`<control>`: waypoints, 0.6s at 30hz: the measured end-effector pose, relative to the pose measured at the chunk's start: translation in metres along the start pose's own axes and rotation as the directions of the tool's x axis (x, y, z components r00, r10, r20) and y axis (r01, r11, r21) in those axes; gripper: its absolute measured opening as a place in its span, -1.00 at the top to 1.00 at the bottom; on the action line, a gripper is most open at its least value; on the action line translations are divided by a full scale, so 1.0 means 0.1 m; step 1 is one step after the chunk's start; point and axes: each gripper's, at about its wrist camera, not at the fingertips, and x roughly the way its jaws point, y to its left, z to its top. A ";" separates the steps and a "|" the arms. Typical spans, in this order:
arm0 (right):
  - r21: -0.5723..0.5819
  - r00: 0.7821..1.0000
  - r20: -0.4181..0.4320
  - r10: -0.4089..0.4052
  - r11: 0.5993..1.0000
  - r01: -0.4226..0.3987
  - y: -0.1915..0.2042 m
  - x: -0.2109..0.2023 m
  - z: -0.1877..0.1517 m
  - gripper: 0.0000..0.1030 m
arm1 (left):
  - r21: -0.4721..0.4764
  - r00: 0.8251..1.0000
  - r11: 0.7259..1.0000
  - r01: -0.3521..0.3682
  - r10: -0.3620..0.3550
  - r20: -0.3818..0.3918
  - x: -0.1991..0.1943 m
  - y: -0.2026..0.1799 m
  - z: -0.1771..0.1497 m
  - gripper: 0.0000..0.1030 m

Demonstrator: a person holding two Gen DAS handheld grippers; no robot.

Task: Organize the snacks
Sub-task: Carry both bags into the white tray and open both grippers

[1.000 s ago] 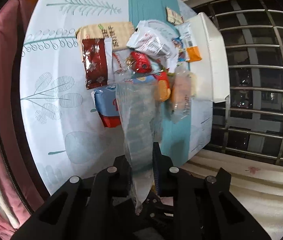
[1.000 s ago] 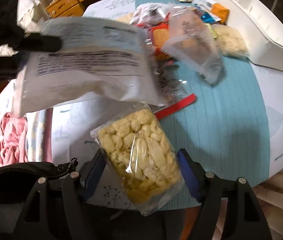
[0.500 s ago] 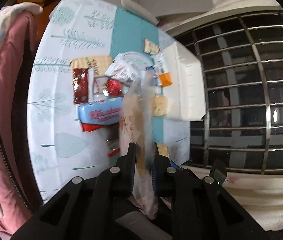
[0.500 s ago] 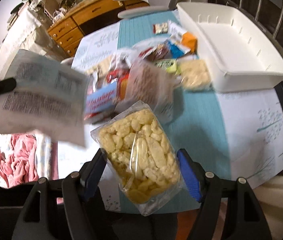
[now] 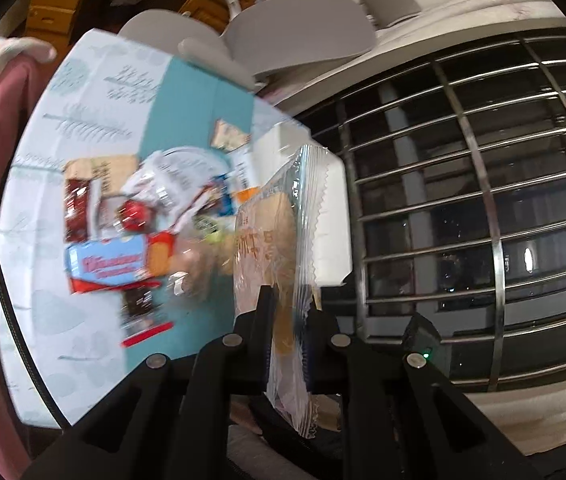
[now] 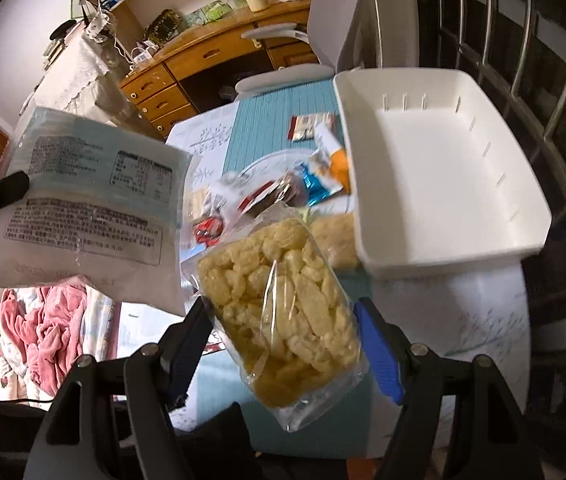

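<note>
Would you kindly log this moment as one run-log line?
left gripper: shut on flat packet | right gripper: shut on puffed-snack bag | white bin: empty

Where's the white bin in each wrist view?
Left wrist: white bin sits right of centre, at the table's window-side edge, partly hidden behind the clear biscuit bag pinched in the left gripper.
Right wrist: white bin fills the upper right, empty, right of the puffed-snack bag.
Shared landmark: the teal table runner.
</note>
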 end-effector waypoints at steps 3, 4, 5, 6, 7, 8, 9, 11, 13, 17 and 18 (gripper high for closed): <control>-0.014 1.000 0.012 0.007 1.000 -0.007 -0.20 -0.06 0.12 -0.41 | 0.020 1.000 1.000 0.017 -0.018 0.025 0.15 -0.25 0.03 0.82; -0.015 1.000 0.016 0.008 1.000 -0.007 -0.28 -0.08 0.16 -0.41 | 0.026 0.999 0.999 0.025 -0.026 0.032 0.23 -0.34 0.04 0.82; -0.014 1.000 0.020 0.008 1.000 -0.007 -0.35 -0.09 0.19 -0.41 | 0.028 0.999 0.999 0.031 -0.032 0.036 0.28 -0.39 0.04 0.82; -0.009 1.000 0.024 0.008 1.000 -0.008 -0.42 -0.11 0.23 -0.41 | 0.032 0.998 0.999 0.038 -0.039 0.040 0.35 -0.45 0.05 0.82; -0.004 1.000 0.025 -0.003 1.000 0.003 -0.49 -0.13 0.27 -0.41 | 0.037 0.998 0.998 0.045 -0.046 0.044 0.44 -0.53 0.06 0.82; -0.001 1.000 0.021 -0.018 1.000 0.018 -0.55 -0.15 0.30 -0.41 | 0.042 0.998 0.998 0.050 -0.052 0.046 0.51 -0.59 0.07 0.82; -0.005 0.999 0.023 -0.031 1.000 0.031 -0.61 -0.16 0.34 -0.41 | 0.047 0.997 0.998 0.052 -0.055 0.048 0.59 -0.65 0.08 0.82; -0.004 0.998 0.032 -0.053 0.999 0.053 -0.75 -0.18 0.43 -0.41 | 0.056 0.997 0.997 0.057 -0.059 0.048 0.77 -0.78 0.10 0.81; 0.010 0.996 0.037 -0.078 0.997 0.078 -0.90 -0.19 0.52 -0.41 | 0.066 0.997 0.996 0.061 -0.064 0.044 0.95 -0.91 0.13 0.81; 0.043 0.992 0.066 -0.111 0.993 0.108 -1.16 -0.21 0.69 -0.41 | 0.088 0.997 0.994 0.065 -0.068 0.025 1.33 -1.12 0.17 0.81; 0.055 0.990 0.071 -0.118 0.992 0.114 -1.23 -0.22 0.74 -0.41 | 0.095 0.998 0.994 0.061 -0.064 0.020 1.42 -1.17 0.17 0.81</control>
